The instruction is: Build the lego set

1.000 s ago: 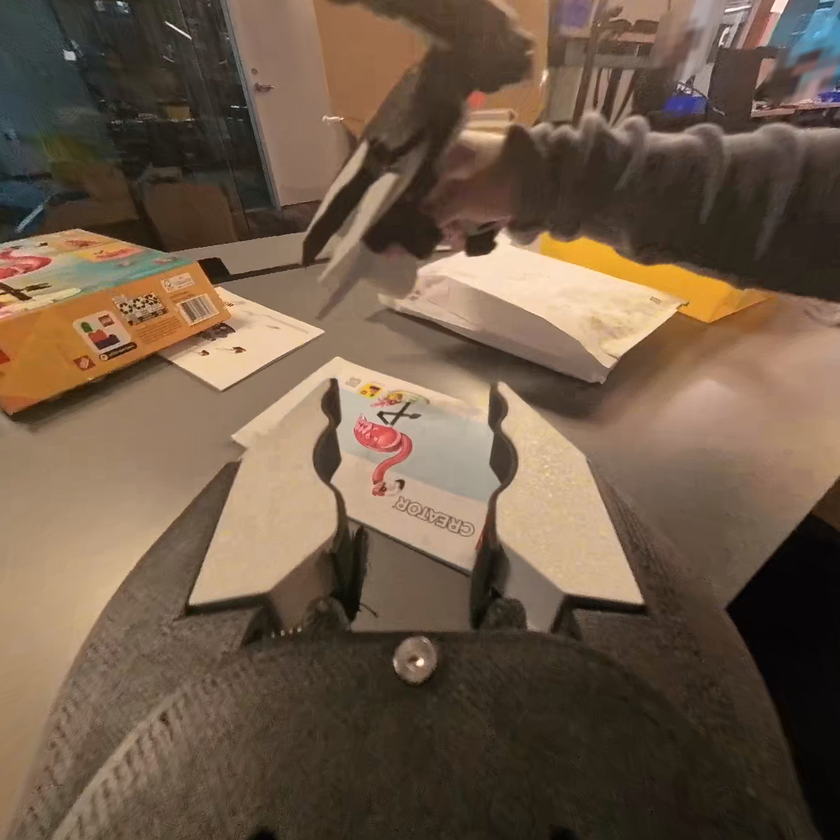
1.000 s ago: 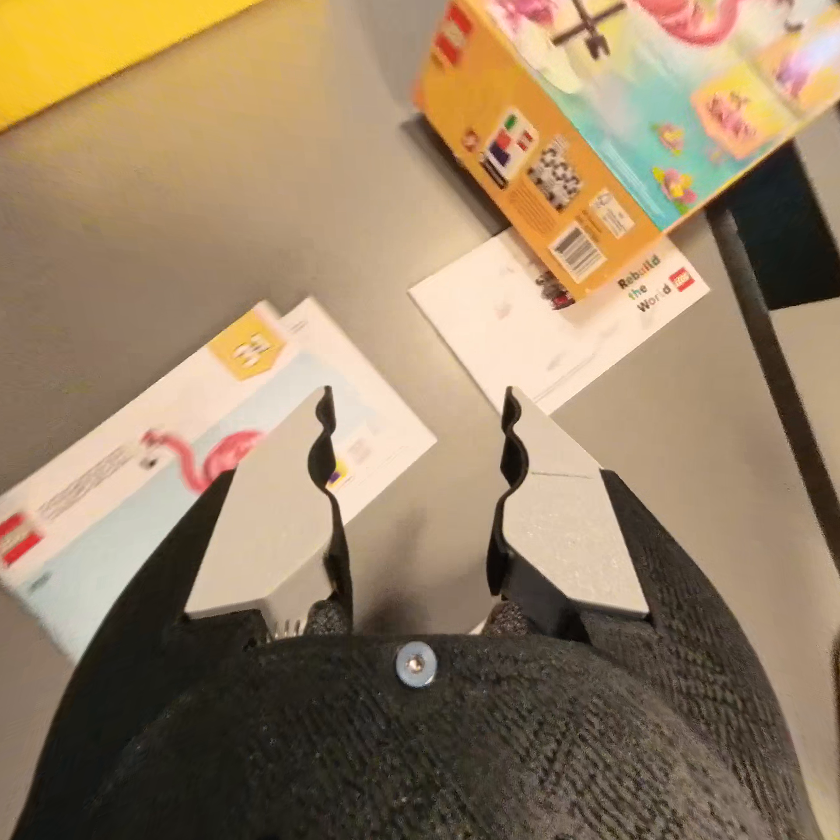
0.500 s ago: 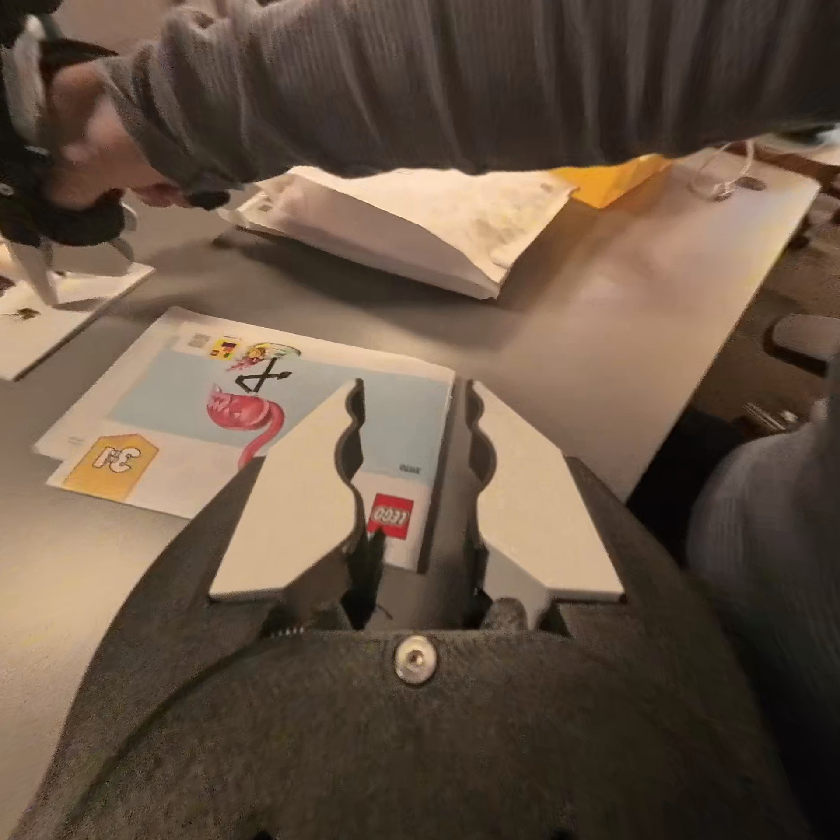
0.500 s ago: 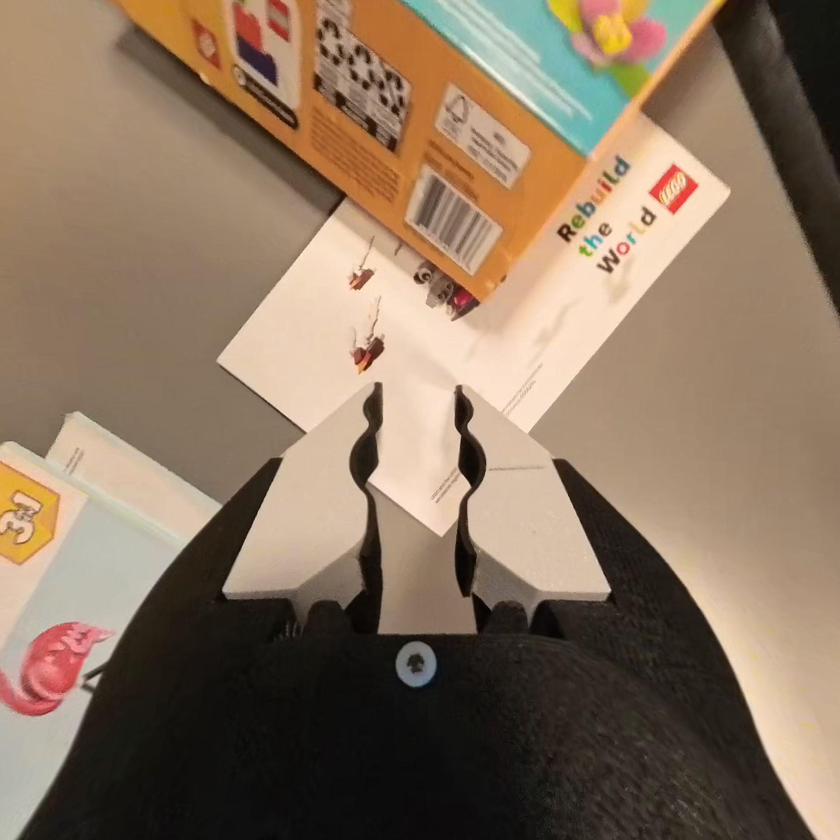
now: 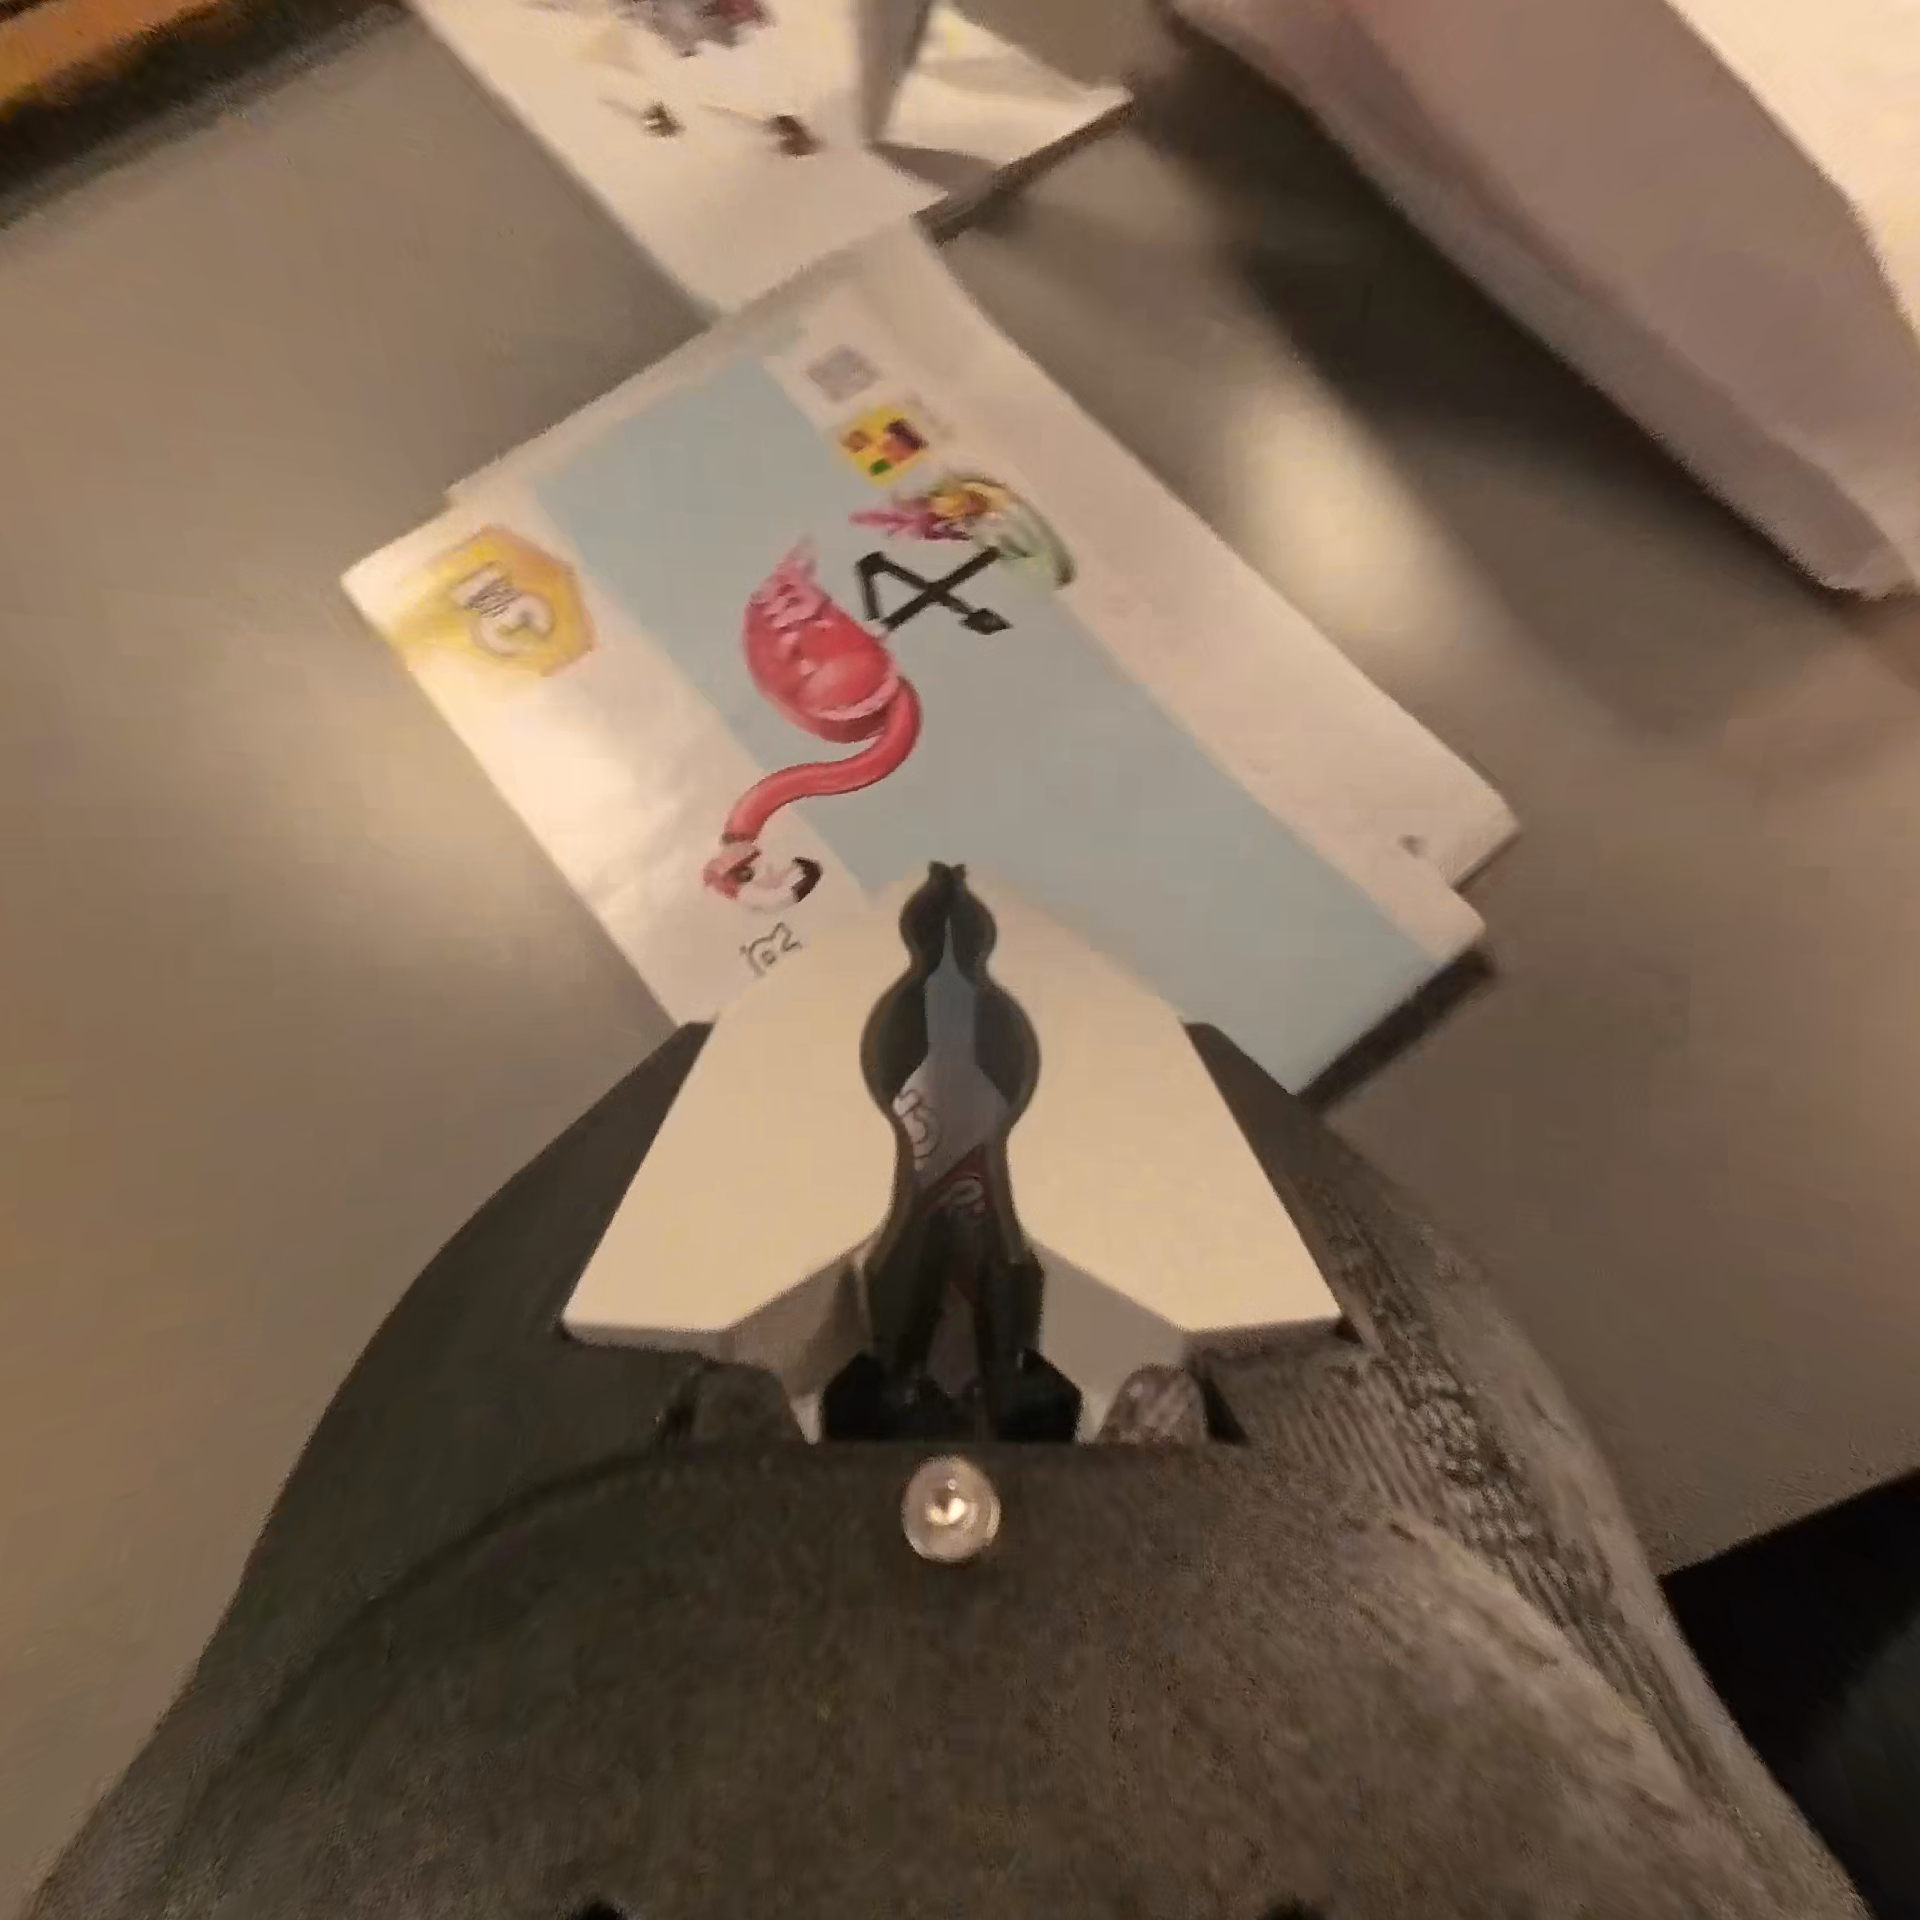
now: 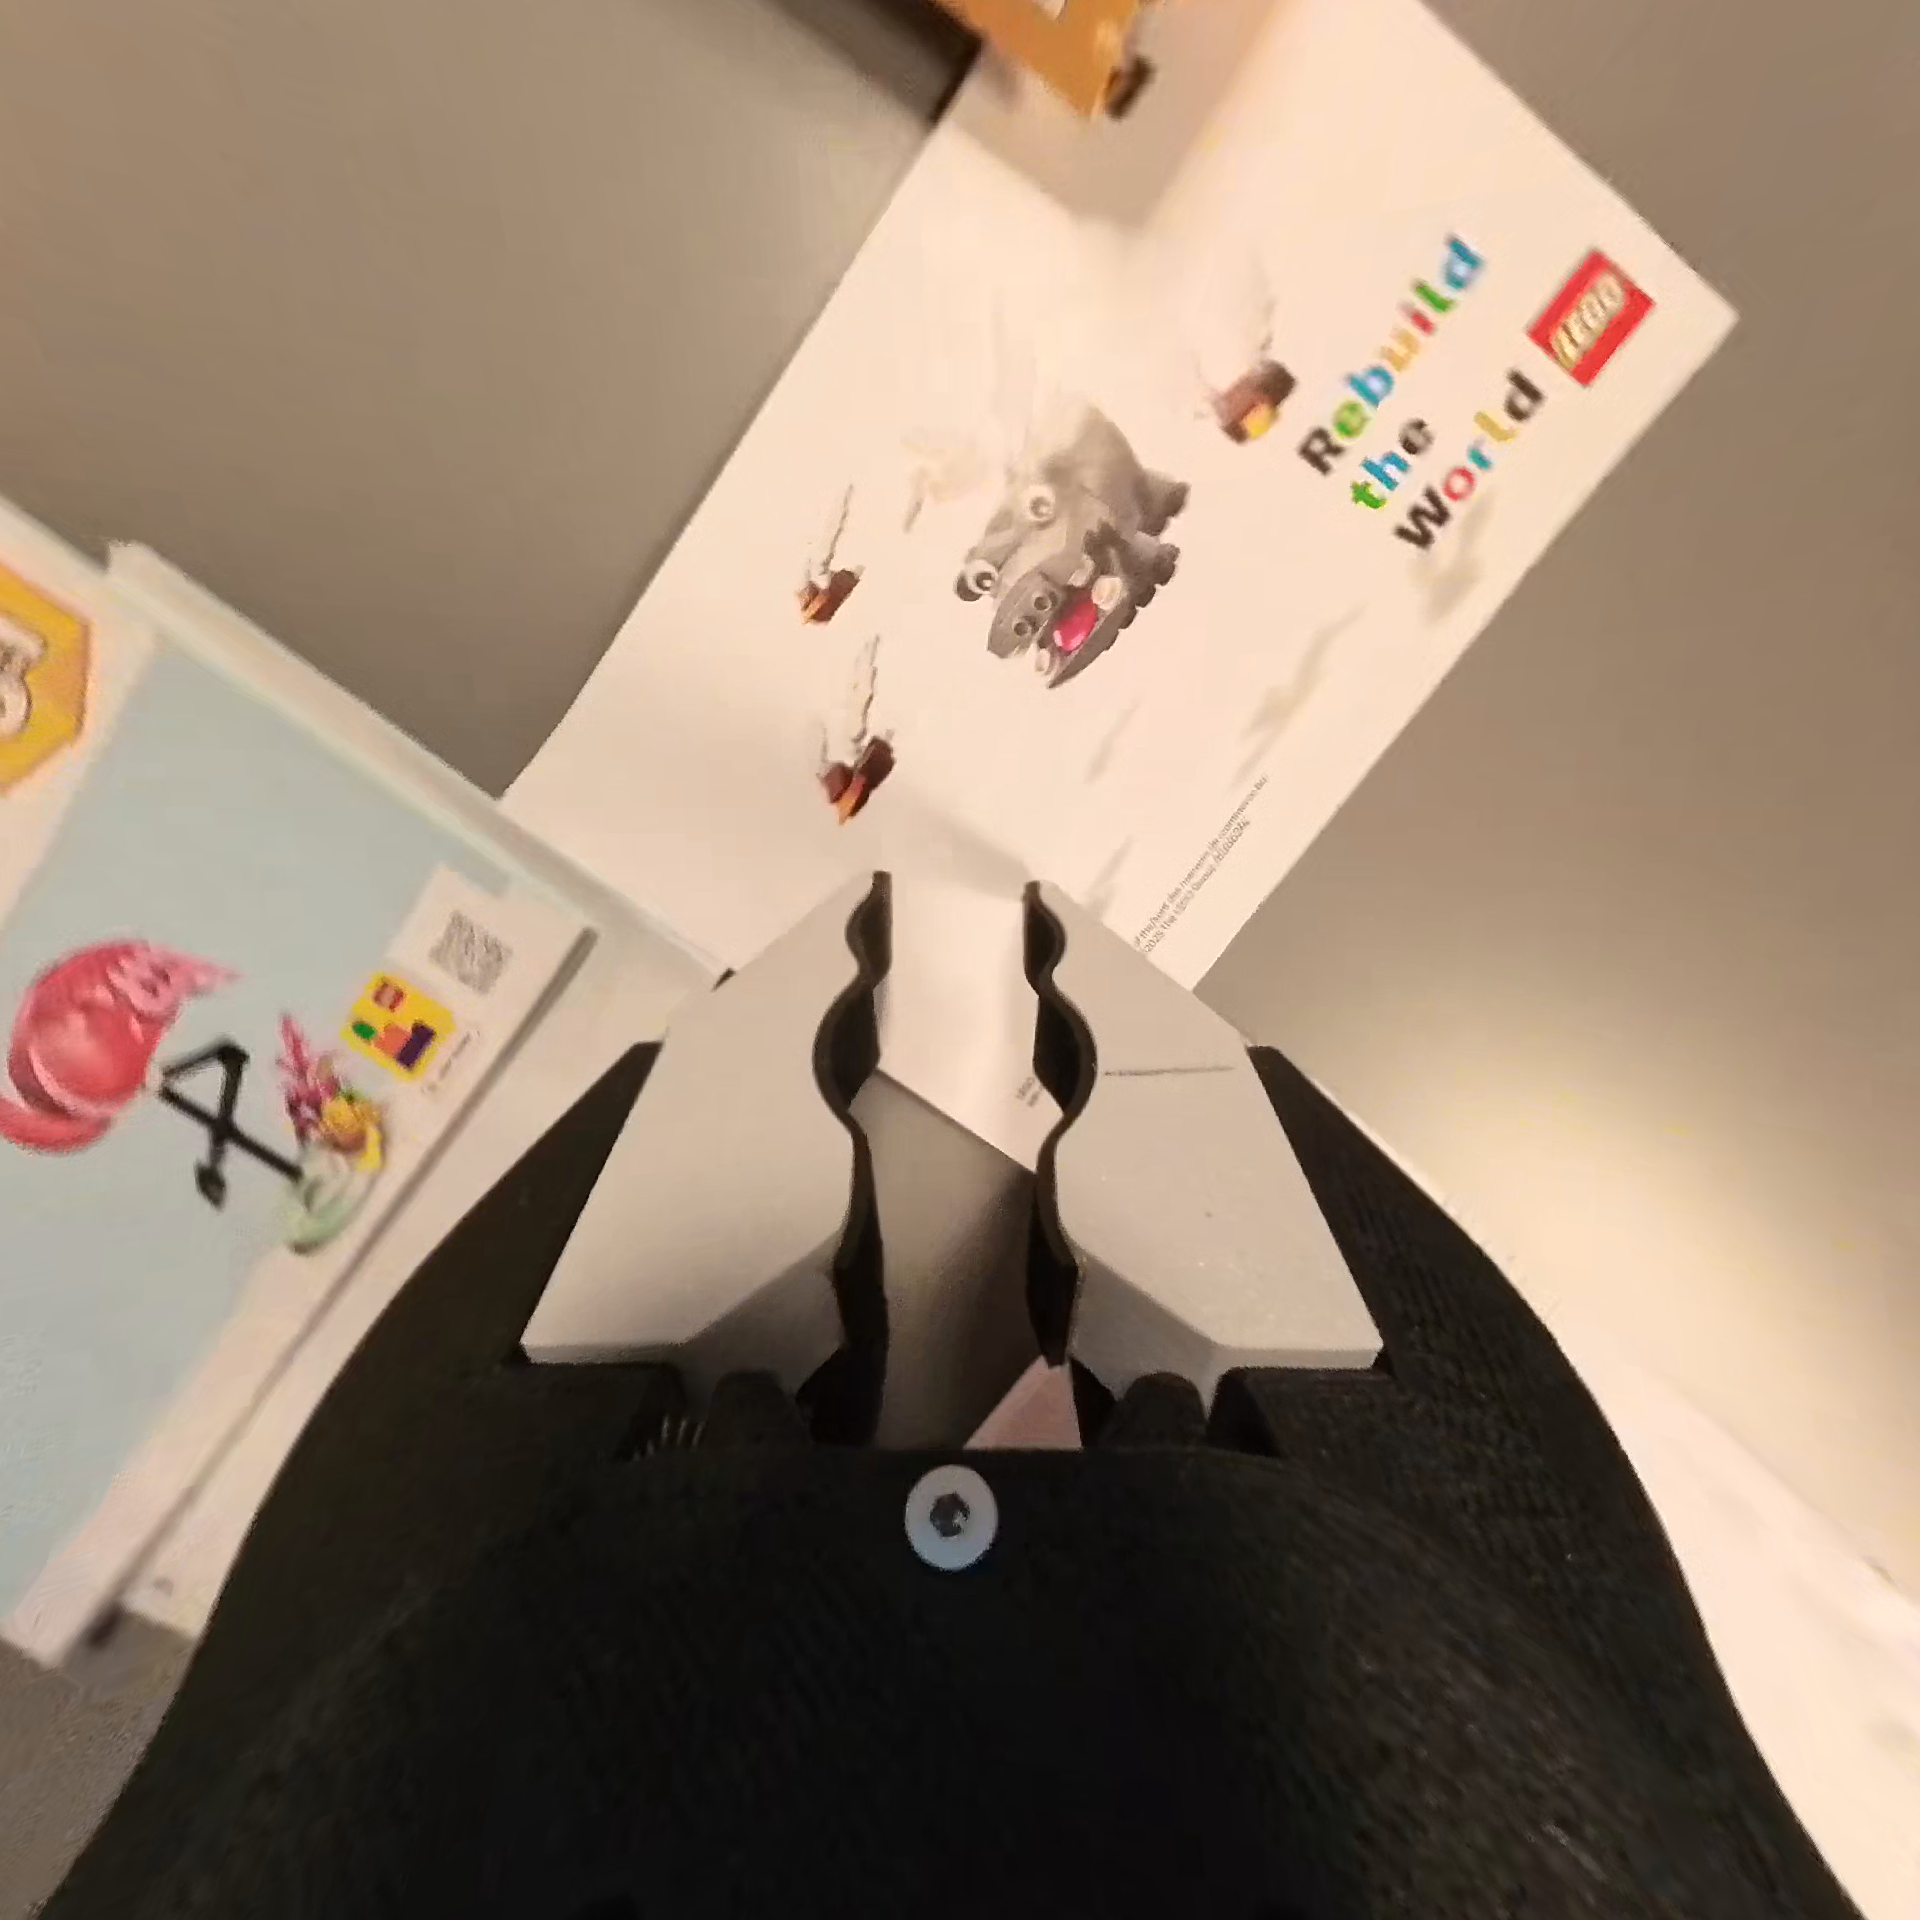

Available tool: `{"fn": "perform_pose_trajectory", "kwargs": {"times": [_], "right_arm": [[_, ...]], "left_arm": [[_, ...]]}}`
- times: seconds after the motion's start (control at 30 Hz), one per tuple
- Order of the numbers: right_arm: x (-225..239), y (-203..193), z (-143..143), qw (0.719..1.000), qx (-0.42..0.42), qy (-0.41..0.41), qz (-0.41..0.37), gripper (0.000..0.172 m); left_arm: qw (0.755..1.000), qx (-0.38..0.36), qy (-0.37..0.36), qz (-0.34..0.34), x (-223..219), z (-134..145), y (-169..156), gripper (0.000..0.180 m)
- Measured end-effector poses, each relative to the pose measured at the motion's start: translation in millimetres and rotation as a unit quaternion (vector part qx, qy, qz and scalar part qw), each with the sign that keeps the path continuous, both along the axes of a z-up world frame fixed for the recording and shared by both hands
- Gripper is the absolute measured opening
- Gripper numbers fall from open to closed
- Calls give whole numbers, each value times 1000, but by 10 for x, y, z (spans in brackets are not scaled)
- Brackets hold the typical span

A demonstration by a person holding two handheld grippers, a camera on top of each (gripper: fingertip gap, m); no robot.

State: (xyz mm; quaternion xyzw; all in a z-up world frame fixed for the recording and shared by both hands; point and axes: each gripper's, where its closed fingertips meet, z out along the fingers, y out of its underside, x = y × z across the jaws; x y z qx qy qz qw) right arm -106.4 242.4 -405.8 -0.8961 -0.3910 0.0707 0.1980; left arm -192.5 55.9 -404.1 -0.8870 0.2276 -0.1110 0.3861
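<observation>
**A:** Left wrist view first: how does the left hand-held gripper (image 5: 948, 881) stand?

**B:** Fully closed, fingertips meeting over the near edge of the flamingo booklet (image 5: 1091, 748). The cover shows through the slots between the fingers, but I cannot tell whether any paper is pinched.

**A:** Where does the booklet lie?

**B:** On the grey tabletop (image 5: 260, 416), running from the fingertips out toward 12 o'clock. A white leaflet (image 5: 727, 135) lies beyond it at 11 o'clock and a white envelope (image 5: 1610, 260) at 1 o'clock.

**A:** And the right hand-held gripper (image 6: 956, 904)?

**B:** Its jaws are a narrow gap apart, holding nothing. They hang over the leaflet's near corner, which shows between the fingers with neither pad pressing it. The leaflet spreads toward 1 o'clock and the booklet is at 9 o'clock. An orange box (image 6: 1060, 52) corner overlaps the leaflet's far edge at 12 o'clock.
</observation>
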Motion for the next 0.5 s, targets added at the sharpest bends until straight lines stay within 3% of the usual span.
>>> {"fn": "perform_pose_trajectory", "kwargs": {"times": [0.2, 0.37, 0.43, 0.5], "right_arm": [[95, -294, -8, 998, 34, -52, 29, 1], [154, -382, -2, 993, 62, -86, 53, 0], [158, -253, 70, 991, 94, -77, 59, 17], [77, -39, 257, 990, 127, -13, 60, 39]], "left_arm": [[995, 8, 54, 80, -691, -11, 68, 0], [991, 13, 90, 102, -914, -1, 99, 0], [993, 24, 79, 84, -823, 24, 61, 0], [996, 49, 46, 50, -628, 88, -2, 4]]}}
